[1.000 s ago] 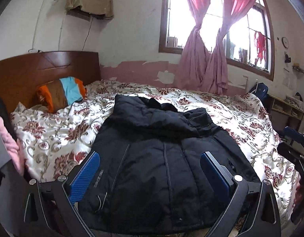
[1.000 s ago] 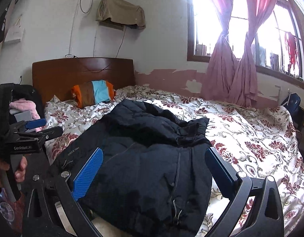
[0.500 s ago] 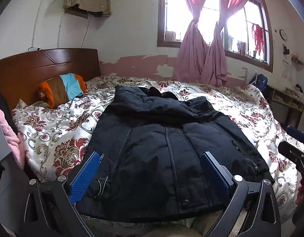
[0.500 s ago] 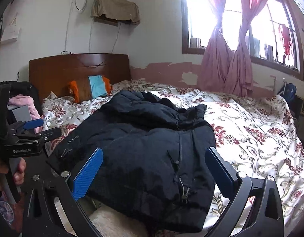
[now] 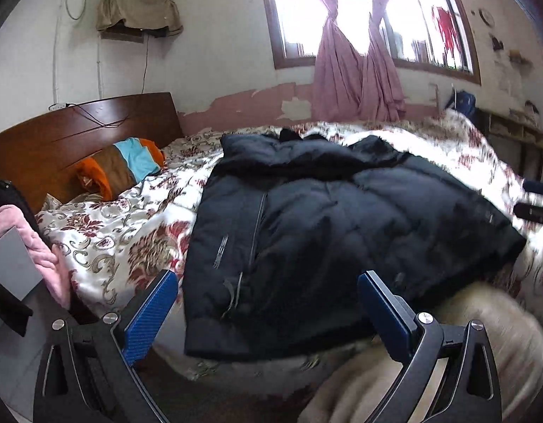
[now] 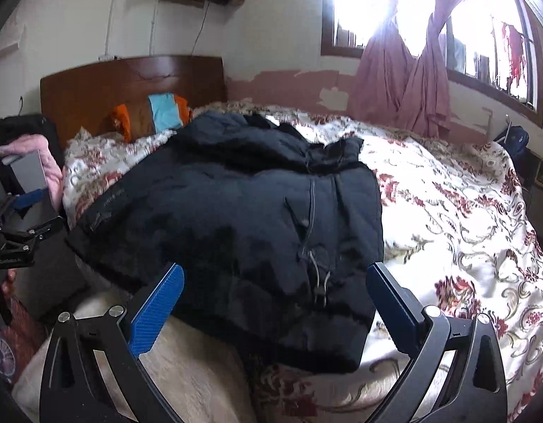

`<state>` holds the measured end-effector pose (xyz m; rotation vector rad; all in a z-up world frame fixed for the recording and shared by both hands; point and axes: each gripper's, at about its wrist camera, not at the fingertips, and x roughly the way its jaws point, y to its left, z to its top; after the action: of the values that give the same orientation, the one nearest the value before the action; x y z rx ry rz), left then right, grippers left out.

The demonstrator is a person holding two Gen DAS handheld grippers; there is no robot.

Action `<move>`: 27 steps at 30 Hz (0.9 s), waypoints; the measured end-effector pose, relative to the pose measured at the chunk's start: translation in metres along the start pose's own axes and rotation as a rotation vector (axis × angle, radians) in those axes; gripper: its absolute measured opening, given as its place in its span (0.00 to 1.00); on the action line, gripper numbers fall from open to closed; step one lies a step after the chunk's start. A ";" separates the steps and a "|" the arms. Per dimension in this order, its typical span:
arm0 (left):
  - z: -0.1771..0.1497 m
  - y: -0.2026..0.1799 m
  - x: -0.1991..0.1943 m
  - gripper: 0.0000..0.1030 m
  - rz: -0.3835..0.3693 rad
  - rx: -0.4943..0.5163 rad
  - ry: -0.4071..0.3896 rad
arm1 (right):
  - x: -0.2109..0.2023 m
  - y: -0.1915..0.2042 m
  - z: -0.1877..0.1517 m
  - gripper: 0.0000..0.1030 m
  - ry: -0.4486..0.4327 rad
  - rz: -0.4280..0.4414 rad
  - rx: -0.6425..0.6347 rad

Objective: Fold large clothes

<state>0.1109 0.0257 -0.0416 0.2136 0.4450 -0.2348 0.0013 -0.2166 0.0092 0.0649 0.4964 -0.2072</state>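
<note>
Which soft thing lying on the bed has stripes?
The pillow by the wooden headboard: orange, brown and light-blue stripes. The big jacket is plain dark, and the bedspread is flowery.

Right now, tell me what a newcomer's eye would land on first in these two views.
The big black padded jacket spread over the near part of the floral bedspread, its hem hanging off the near edge, dominates both views. Behind it, bright window light flares around the knotted pink curtains, and an orange, brown and blue pillow sits against the wooden headboard. Both the left gripper and right gripper are open, short of the hem.
</note>
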 end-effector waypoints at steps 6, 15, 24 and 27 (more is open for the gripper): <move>-0.039 0.007 0.014 1.00 -0.003 0.041 0.064 | 0.011 -0.006 -0.011 0.98 0.043 -0.007 0.036; -0.075 0.011 0.045 1.00 0.043 0.062 0.175 | 0.027 -0.002 -0.018 0.98 0.076 -0.002 0.037; -0.088 -0.003 0.067 1.00 0.119 0.209 0.158 | 0.038 -0.003 -0.023 0.98 0.111 -0.002 0.071; -0.093 -0.009 0.071 1.00 0.159 0.262 0.133 | 0.041 -0.002 -0.023 0.98 0.118 -0.010 0.042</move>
<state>0.1333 0.0278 -0.1567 0.5212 0.5267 -0.1229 0.0251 -0.2233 -0.0304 0.1163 0.6103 -0.2249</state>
